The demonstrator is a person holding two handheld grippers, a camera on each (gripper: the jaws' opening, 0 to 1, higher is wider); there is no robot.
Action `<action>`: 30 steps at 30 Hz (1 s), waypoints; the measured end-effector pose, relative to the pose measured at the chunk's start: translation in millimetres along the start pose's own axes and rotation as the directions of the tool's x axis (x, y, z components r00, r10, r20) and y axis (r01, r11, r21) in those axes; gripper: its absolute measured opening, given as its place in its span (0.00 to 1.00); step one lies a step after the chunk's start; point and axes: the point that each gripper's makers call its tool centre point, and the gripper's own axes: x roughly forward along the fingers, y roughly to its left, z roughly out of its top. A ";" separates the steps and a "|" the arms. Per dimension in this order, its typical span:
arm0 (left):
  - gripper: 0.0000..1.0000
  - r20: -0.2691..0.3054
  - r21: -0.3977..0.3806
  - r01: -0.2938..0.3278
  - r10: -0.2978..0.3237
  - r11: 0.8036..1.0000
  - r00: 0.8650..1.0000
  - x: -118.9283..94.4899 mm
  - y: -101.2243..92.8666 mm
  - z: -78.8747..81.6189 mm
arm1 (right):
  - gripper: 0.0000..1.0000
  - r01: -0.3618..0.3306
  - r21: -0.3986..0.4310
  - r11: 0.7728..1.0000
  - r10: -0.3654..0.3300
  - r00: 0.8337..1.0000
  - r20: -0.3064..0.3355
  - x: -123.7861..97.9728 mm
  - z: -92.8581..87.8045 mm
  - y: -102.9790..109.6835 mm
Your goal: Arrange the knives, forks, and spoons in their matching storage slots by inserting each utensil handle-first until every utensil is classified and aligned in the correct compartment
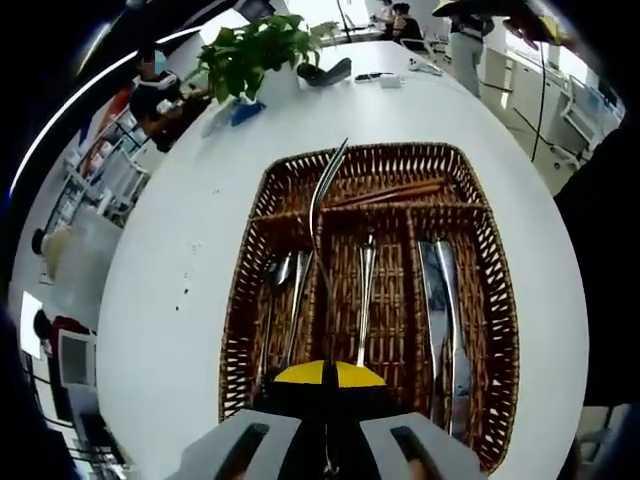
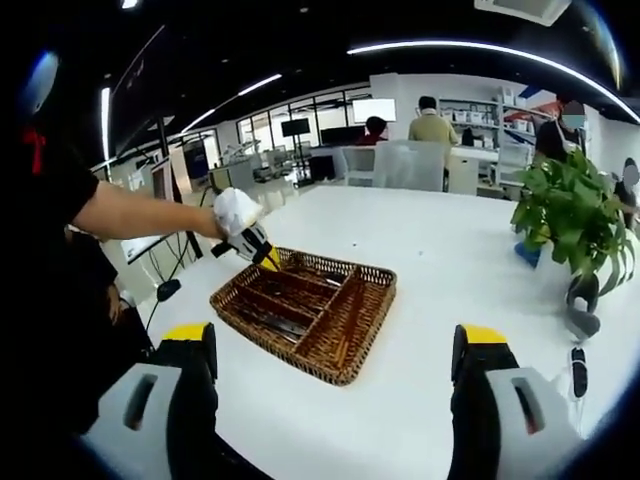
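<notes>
fork in left gripper over wicker tray holding cutlery.

One wicker tray; two knives, two forks, one spoon, chopsticks.

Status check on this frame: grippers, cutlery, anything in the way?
Left gripper shut on fork over basket. Right gripper open, empty. Nothing in the way.

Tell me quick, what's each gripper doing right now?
Left gripper: shut on a silver metal fork, held over the brown wicker cutlery tray.
Right gripper: open, holding nothing, back from the tray on the white table.
</notes>
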 end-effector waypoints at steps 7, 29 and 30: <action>0.00 -0.040 -0.036 0.055 -0.056 0.998 0.998 20.0 -15.8 -12.2 | 0.99 0.005 0.007 1.000 -0.005 1.000 -0.005 0.3 -3.0 -0.8; 0.00 -0.182 -0.054 0.107 -0.115 0.993 0.977 46.0 -38.4 -20.5 | 0.99 0.019 0.009 1.000 -0.019 1.000 -0.004 -3.3 -5.9 -4.1; 0.00 -0.208 -0.060 0.102 -0.112 0.993 0.972 46.8 -38.4 -24.0 | 0.99 0.020 0.008 1.000 -0.020 1.000 -0.006 -3.7 -6.2 -4.3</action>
